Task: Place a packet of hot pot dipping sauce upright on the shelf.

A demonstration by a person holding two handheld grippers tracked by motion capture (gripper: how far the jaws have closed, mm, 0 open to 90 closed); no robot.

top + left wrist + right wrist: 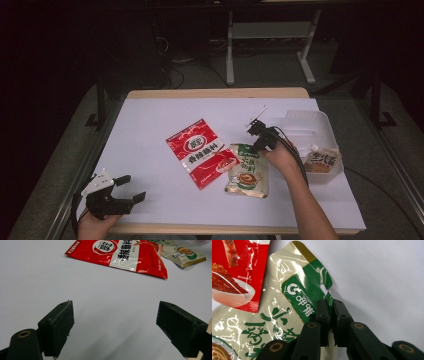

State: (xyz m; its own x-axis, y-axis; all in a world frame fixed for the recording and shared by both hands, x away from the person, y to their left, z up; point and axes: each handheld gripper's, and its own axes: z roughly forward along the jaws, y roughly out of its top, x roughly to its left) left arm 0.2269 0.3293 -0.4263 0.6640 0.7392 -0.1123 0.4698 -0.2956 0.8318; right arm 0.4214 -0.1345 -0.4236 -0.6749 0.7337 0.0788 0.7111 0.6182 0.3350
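A cream and green pouch (247, 172) lies right of centre on the white table cover, its left edge overlapped by a red seasoning pouch (202, 152). My right gripper (256, 147) is at the green pouch's upper corner. In the right gripper view the jaws (331, 306) are pinched together on the edge of the green pouch (274, 322), just below its tear notch, with the red pouch (239, 270) at the upper left. My left gripper (132, 187) rests near the front left of the table, open and holding nothing (116, 312). It faces the red pouch (120, 255) and the green pouch (185, 255).
A white plastic tray (305, 122) stands at the table's right side, with a brown and white sachet (320, 161) at its near end. The white cover (150, 125) spans the wooden table. Dark floor and desk legs lie beyond the far edge.
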